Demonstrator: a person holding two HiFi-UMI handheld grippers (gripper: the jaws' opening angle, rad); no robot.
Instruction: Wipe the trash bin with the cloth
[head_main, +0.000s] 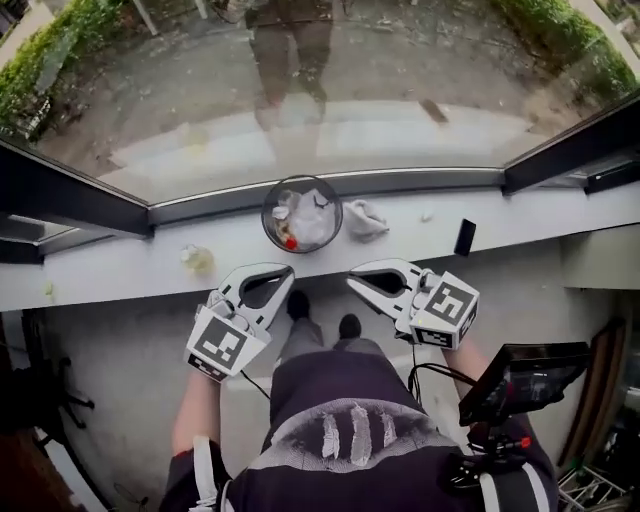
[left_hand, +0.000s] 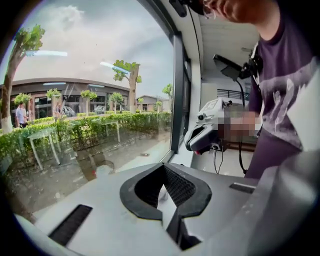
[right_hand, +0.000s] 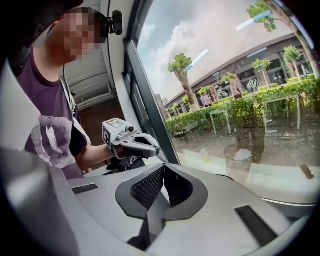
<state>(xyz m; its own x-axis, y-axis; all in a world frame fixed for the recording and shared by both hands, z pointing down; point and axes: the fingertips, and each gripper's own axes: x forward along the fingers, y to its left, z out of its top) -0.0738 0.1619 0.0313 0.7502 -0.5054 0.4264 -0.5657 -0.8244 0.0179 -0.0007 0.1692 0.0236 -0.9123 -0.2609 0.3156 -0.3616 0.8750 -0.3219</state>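
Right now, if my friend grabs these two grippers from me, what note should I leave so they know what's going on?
Left gripper: fingers shut, empty.
Right gripper: fingers shut, empty.
Both hang just short of the window ledge.
The trash bin stands on the ledge with rubbish inside. The cloth lies crumpled right beside it.
Done: nothing yet.
Left: pick up the cloth, wipe the bin.

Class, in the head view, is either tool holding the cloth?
No: the cloth lies on the sill beside the trash bin, apart from the left tool and right tool.
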